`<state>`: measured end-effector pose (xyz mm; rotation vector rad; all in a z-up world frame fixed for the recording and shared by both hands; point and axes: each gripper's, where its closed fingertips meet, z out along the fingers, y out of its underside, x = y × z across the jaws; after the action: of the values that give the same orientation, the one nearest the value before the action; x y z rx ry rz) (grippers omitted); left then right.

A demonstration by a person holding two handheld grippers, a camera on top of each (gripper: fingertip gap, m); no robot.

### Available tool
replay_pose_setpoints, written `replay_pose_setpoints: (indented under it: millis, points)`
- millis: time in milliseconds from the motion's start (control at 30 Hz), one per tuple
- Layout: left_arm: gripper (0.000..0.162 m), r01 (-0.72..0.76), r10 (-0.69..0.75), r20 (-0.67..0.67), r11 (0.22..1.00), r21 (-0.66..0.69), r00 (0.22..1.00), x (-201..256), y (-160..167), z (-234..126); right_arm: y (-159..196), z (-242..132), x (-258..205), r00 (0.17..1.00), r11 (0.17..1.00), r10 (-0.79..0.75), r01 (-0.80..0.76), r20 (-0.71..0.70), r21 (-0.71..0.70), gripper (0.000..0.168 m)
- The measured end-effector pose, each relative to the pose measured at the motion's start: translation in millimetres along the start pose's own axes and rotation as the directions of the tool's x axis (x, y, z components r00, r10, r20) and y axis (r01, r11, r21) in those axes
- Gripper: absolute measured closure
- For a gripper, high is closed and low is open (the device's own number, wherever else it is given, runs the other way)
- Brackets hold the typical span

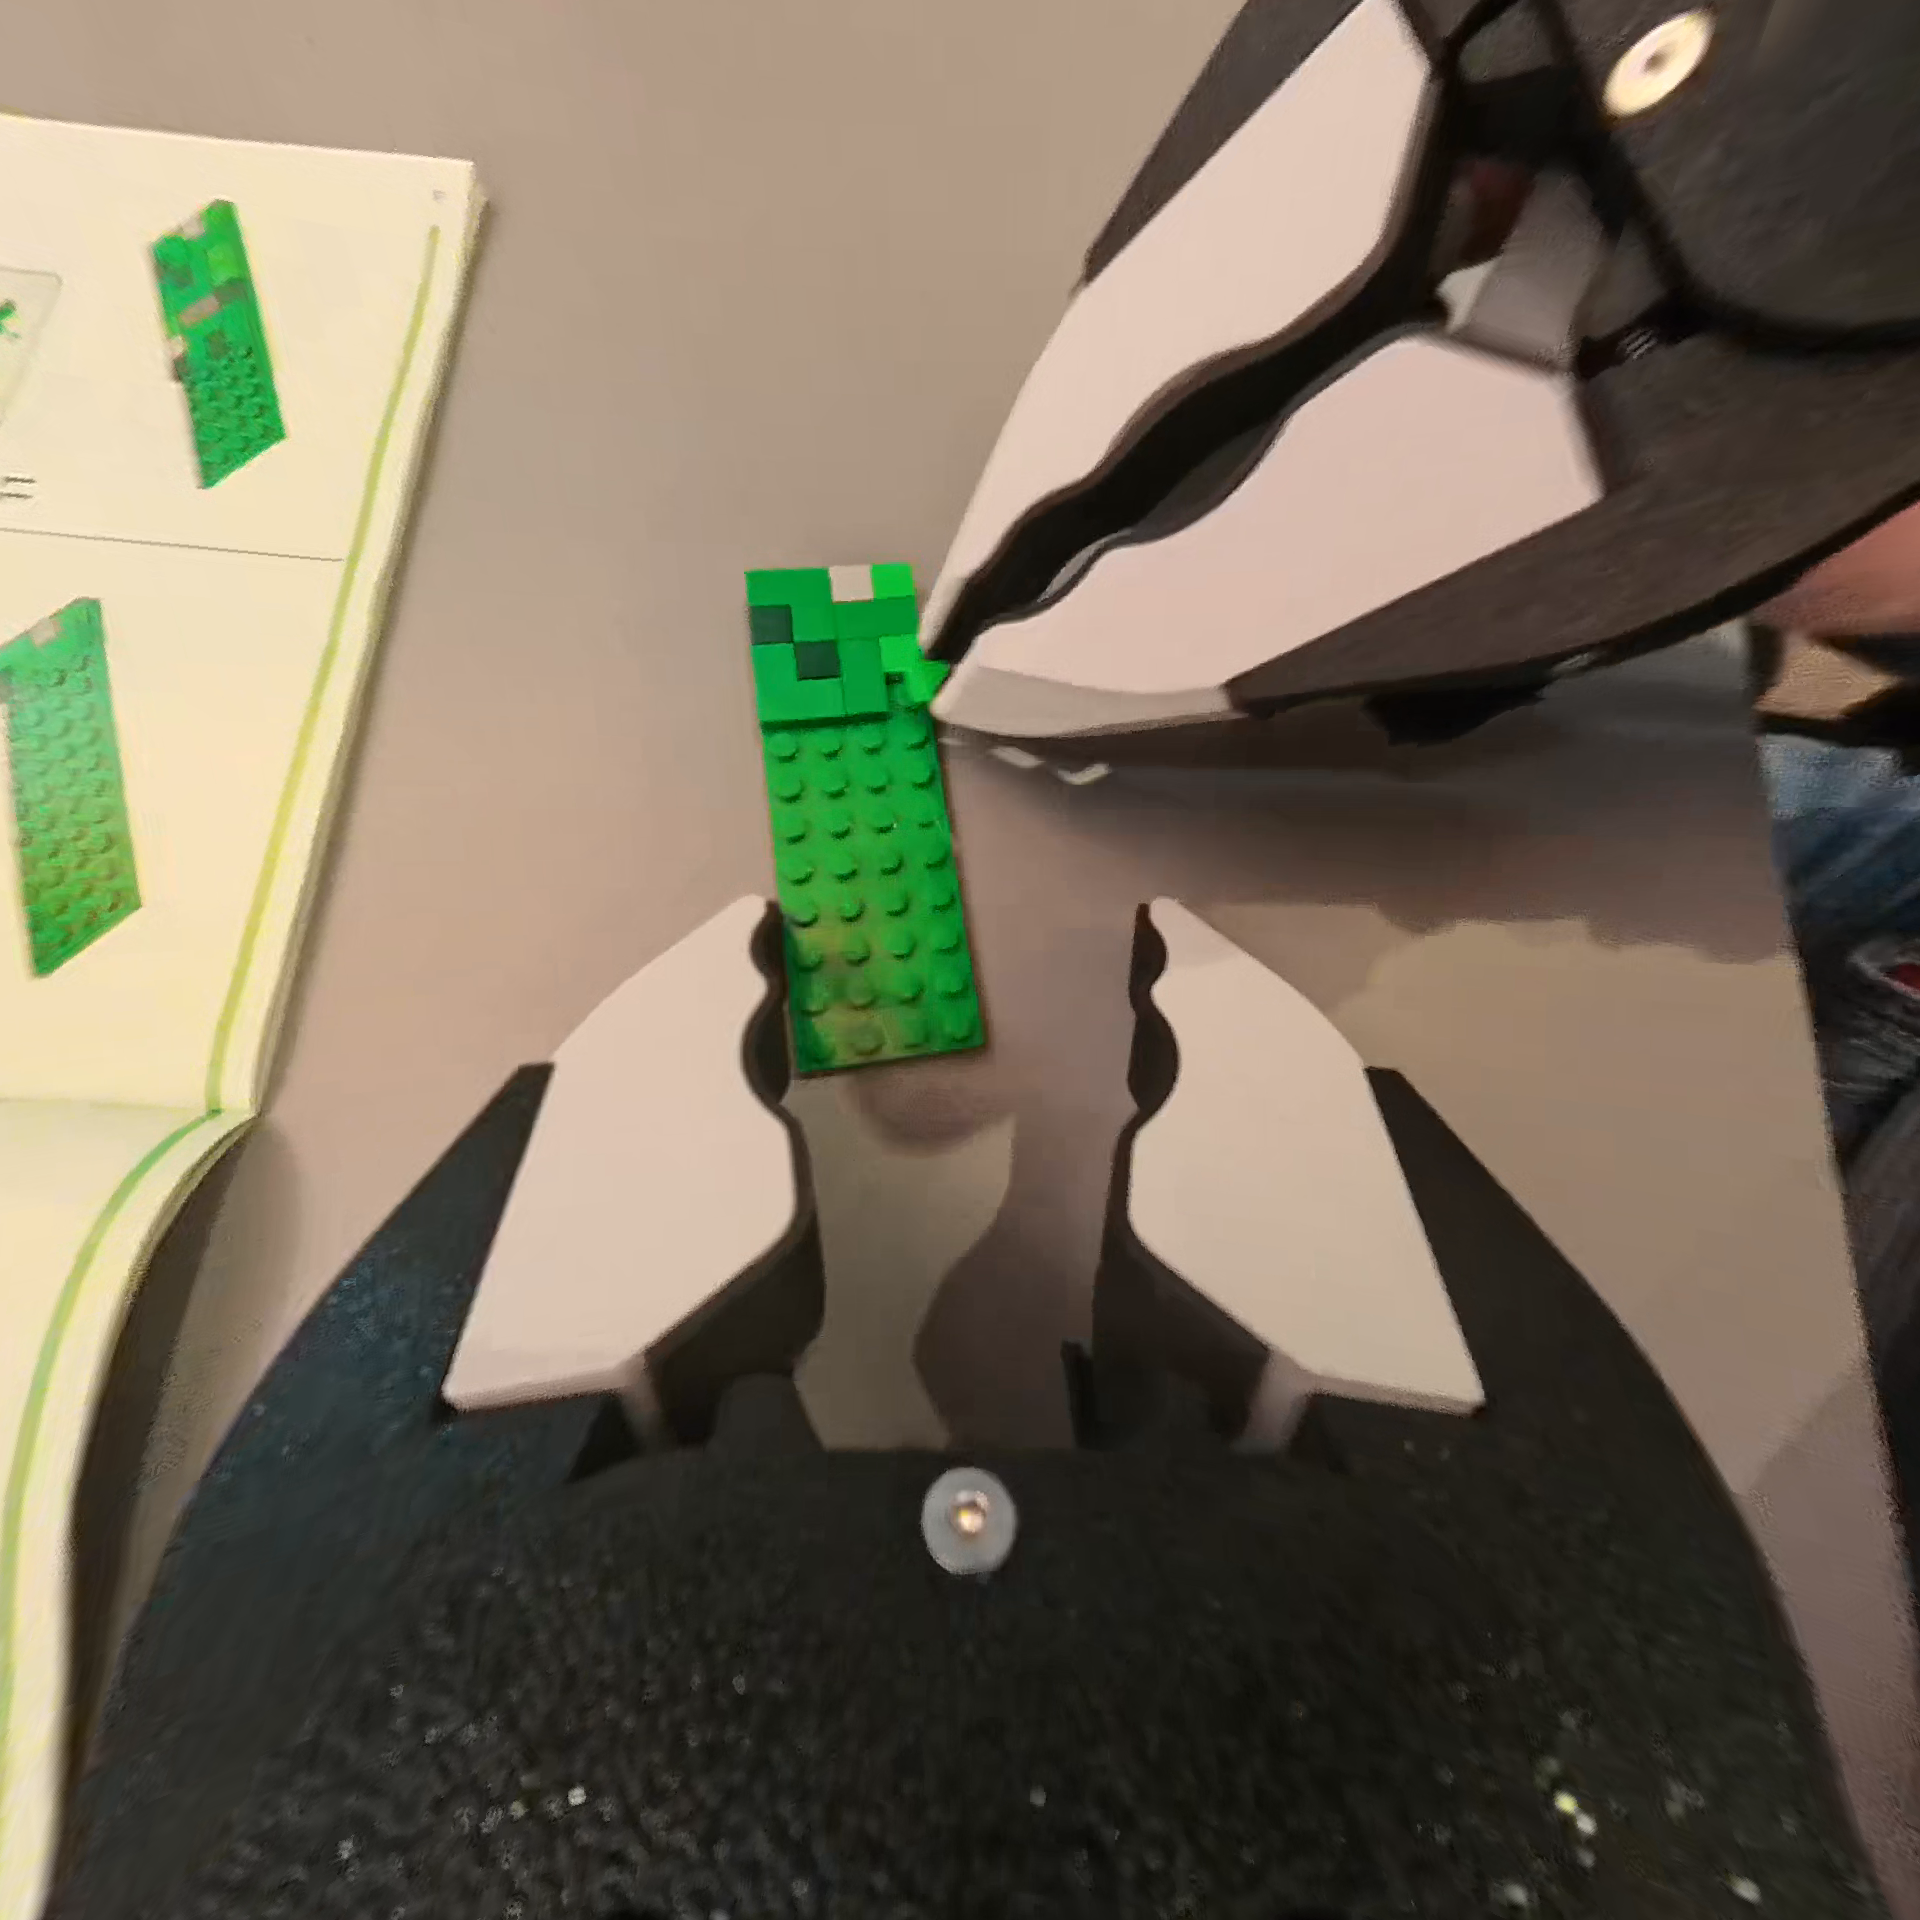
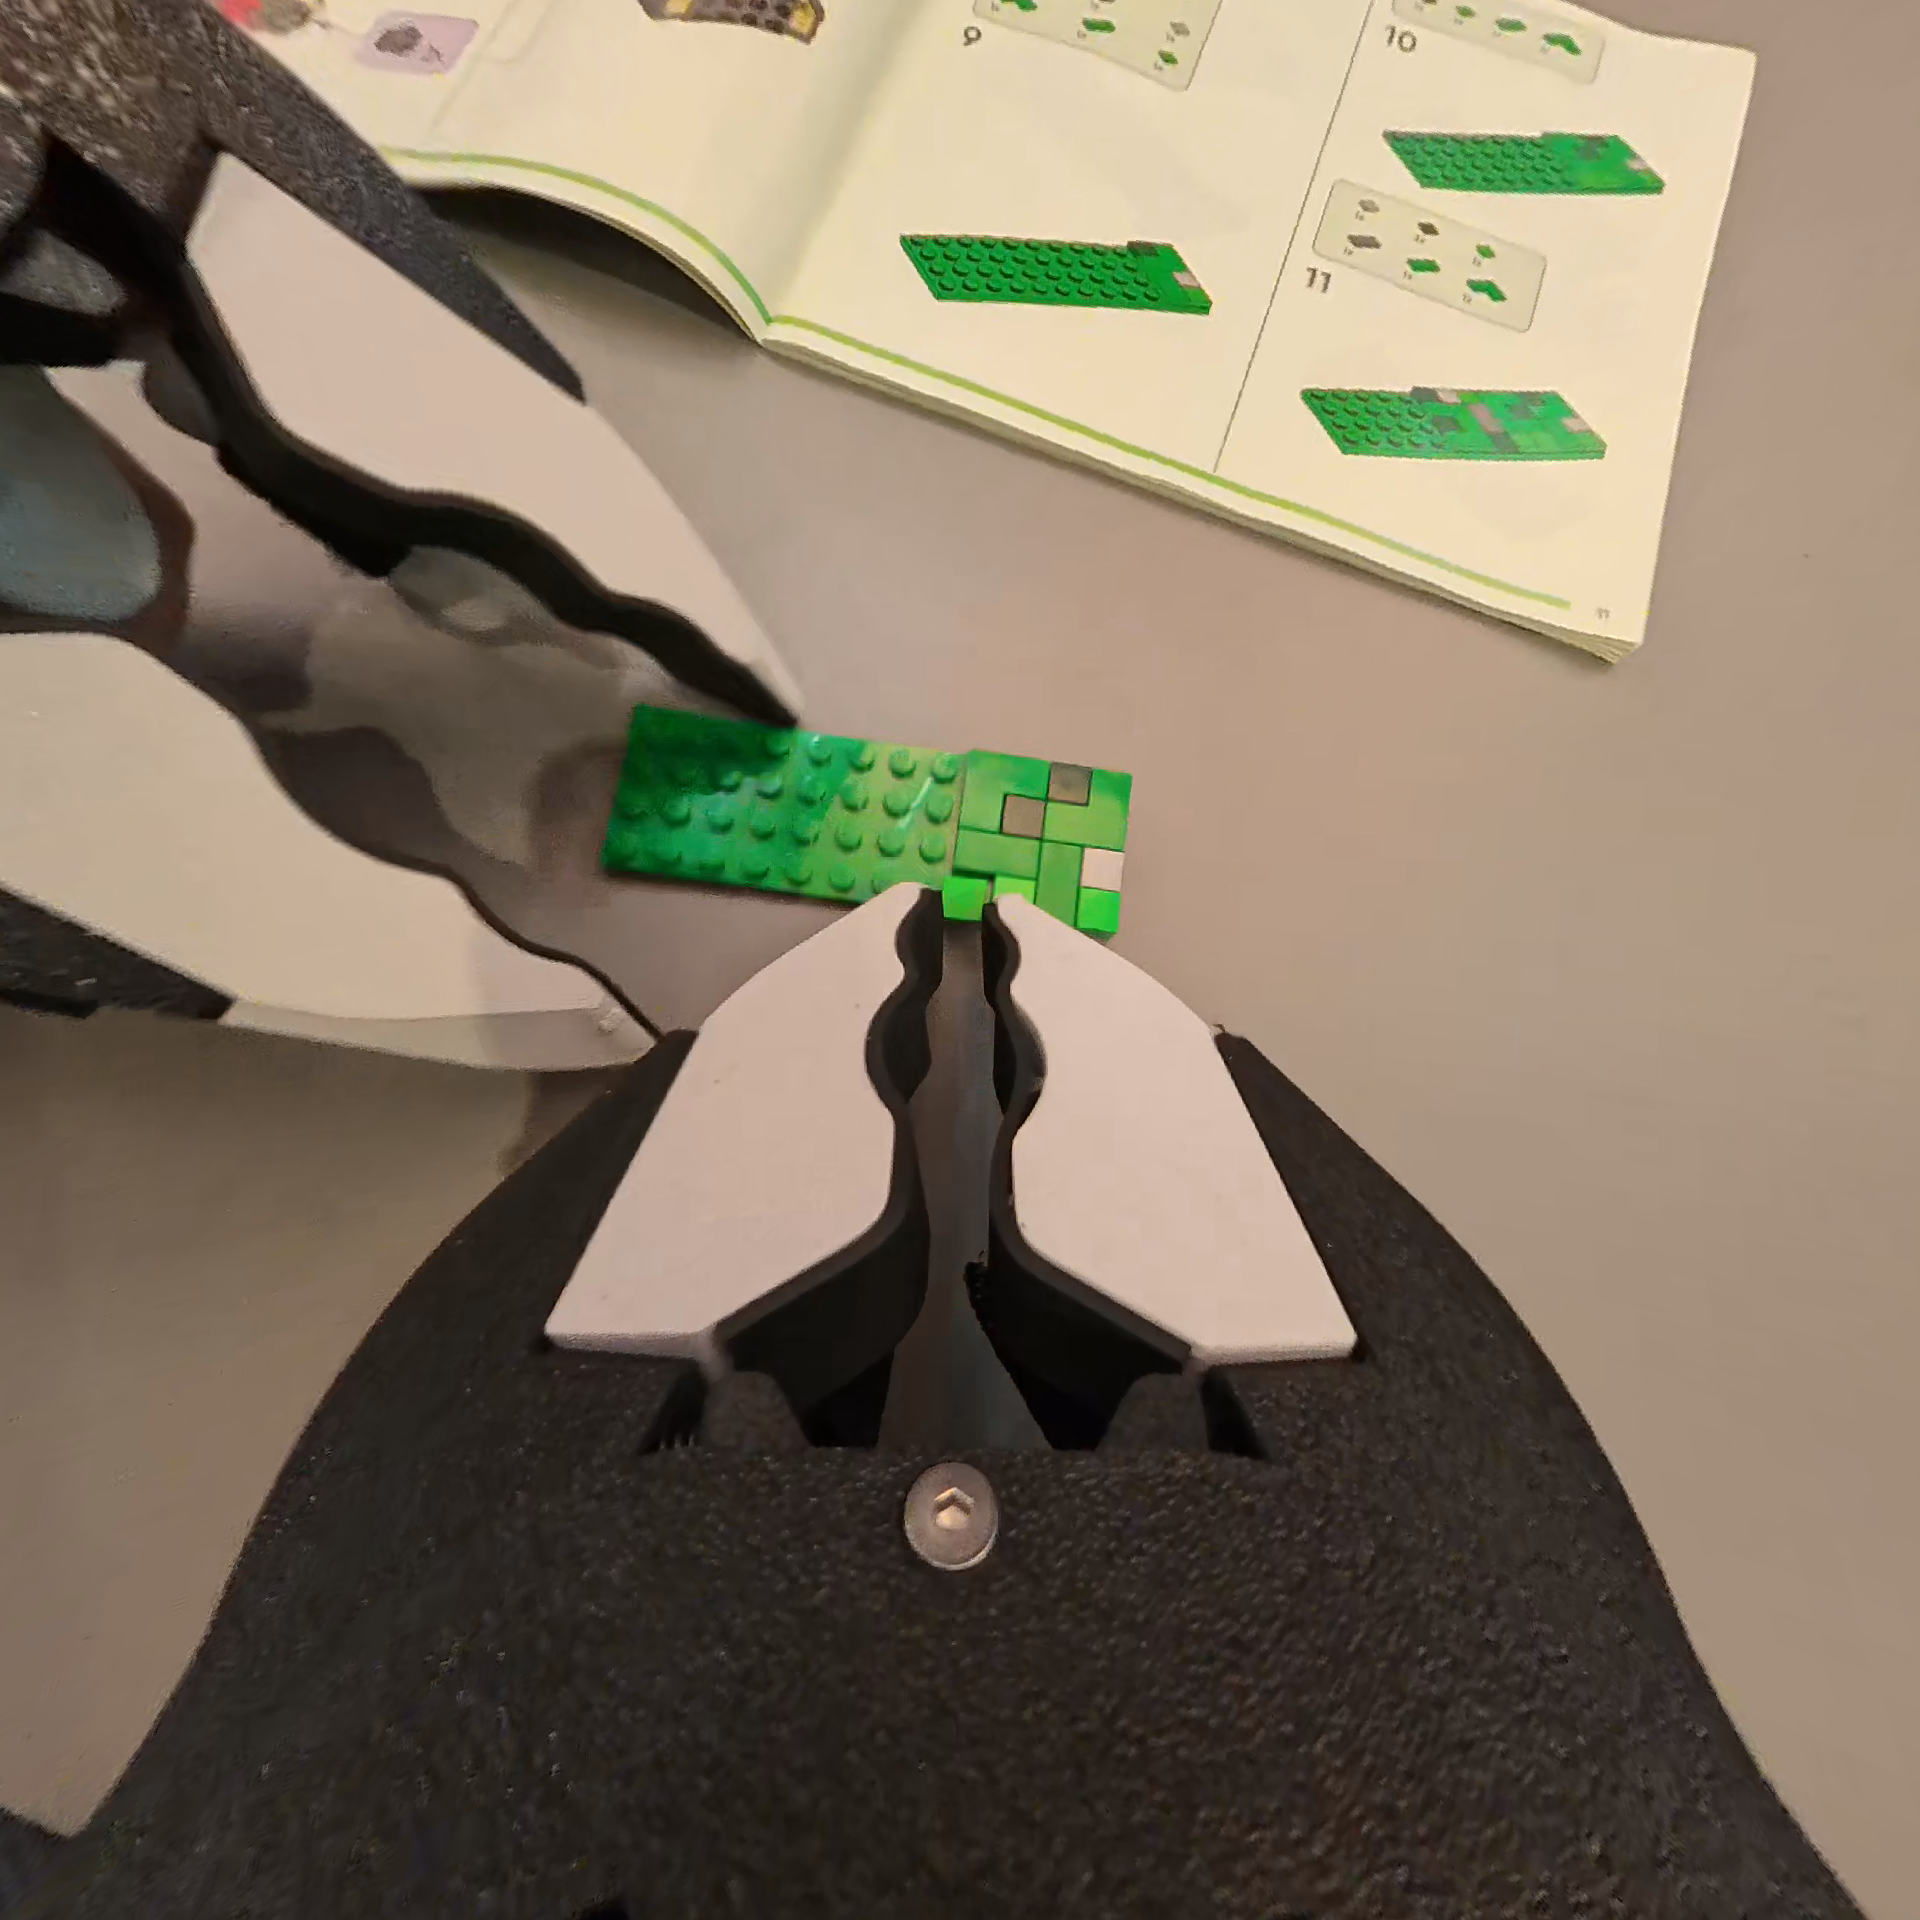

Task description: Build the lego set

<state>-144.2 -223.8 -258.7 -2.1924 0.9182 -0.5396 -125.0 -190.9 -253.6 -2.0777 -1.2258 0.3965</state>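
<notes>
So the long green baseplate (image 1: 871, 831) is lying flat on the grey table (image 1: 644, 312), with one end already covered in smooth tiles (image 1: 831, 644) in a few greens, plus a couple of darker ones and a light grey one. The right gripper (image 2: 966, 914) has its fingers squeezed nearly together on a tiny bright green piece (image 2: 964, 898), holding it right at the edge of the plate where the tiled patch meets the bare studs. From the left wrist view you can see that same piece (image 1: 920, 681) at the tip of the right gripper, touching the side of the tiled section. The left gripper (image 1: 951, 920) is spread wide, its left finger (image 1: 665, 1091) just beside the bare end of the plate, the other finger well off to the side, not gripping anything. The instruction booklet (image 2: 1299, 312) lies open on the table past the plate, showing build-step pictures of the same green plate
</notes>
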Motion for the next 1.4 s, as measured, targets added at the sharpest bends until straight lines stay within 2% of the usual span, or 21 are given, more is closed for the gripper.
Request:
replay_pose_setpoints:
  millis: [700, 1067, 1267, 1333, 1400]
  points:
    - [0.103, 0.041, -0.040, -0.056, 0.999, 0.019, 0.998, 6.9, -1.7, -0.4, 2.0, 3.0, 4.4, 0.997, 0.994, -0.065, 0.061, -0.041, -0.091, 0.161]
    - [0.104, 0.037, -0.036, -0.062, 0.999, 0.012, 0.997, 9.3, -1.3, -0.4, 0.3, 3.8, 6.9, 0.992, 0.992, -0.110, 0.106, -0.065, -0.072, 0.157]
    - [0.096, 0.027, -0.027, -0.005, 1.000, 0.014, 1.000, 3.4, -1.8, 0.2, -3.2, -9.7, 9.9, 0.982, 0.985, -0.171, 0.171, -0.076, -0.004, 0.159]
    - [0.096, 0.010, -0.010, 0.020, 1.000, 0.019, 1.000, 2.3, -4.1, 0.7, 1.2, -12.4, 10.7, 0.980, 0.981, -0.192, 0.193, -0.060, 0.012, 0.168]
    - [0.099, -0.012, 0.012, 0.049, 1.000, 0.018, 0.999, 1.1, -7.1, 2.1, 7.6, -11.4, 8.2, 0.982, 0.982, -0.187, 0.187, -0.013, 0.009, 0.168]
